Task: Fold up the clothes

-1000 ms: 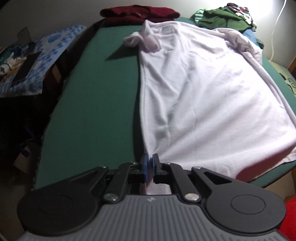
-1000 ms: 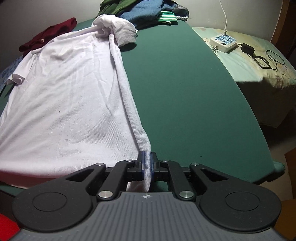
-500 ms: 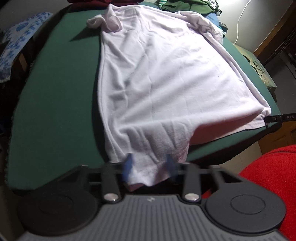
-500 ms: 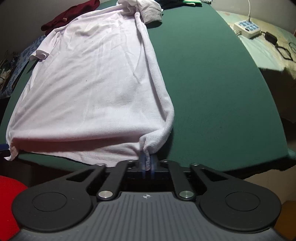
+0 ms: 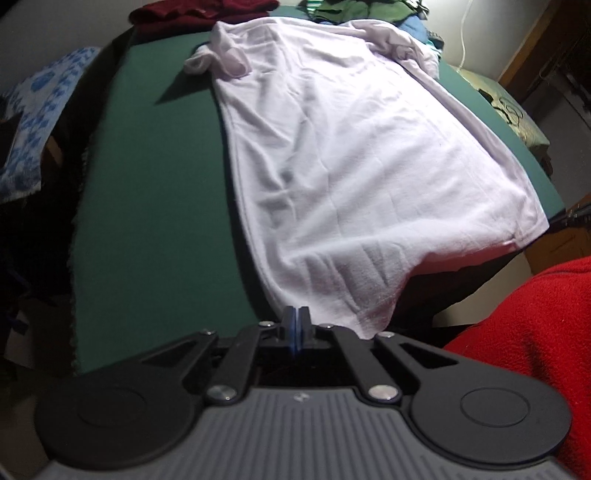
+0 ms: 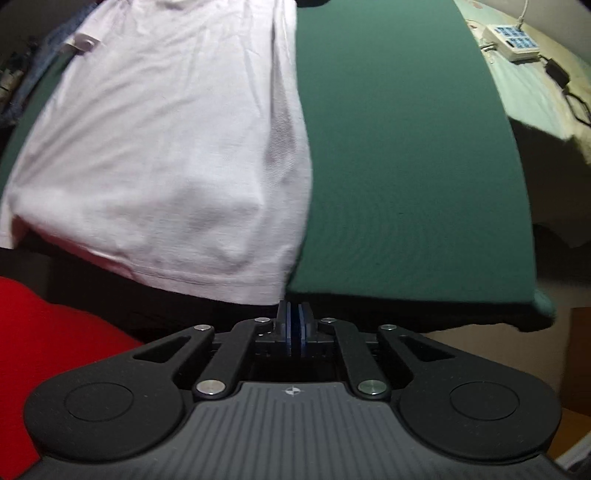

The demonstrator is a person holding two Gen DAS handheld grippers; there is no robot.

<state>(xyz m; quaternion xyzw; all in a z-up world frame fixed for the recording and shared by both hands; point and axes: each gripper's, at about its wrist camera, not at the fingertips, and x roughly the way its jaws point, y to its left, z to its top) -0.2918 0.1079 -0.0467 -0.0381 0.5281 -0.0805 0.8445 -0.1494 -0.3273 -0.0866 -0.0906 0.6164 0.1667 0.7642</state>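
Both jaw pairs opening, empty: left gripper (image 5: 295, 325), right gripper (image 6: 294, 321), at table (image 5: 147, 221) near edge. White shirt (image 5: 351, 166) spread; hem corners to be gripped next.

A green-covered table (image 5: 147, 229) fills the dim room. Beyond its far right edge stands a bed with a pale patterned cover (image 6: 532, 92), bearing a white power strip (image 6: 511, 42) and black cables. Far left lies a blue-and-white printed cloth (image 5: 33, 122). Bright light falls on the far right wall (image 5: 480, 33).
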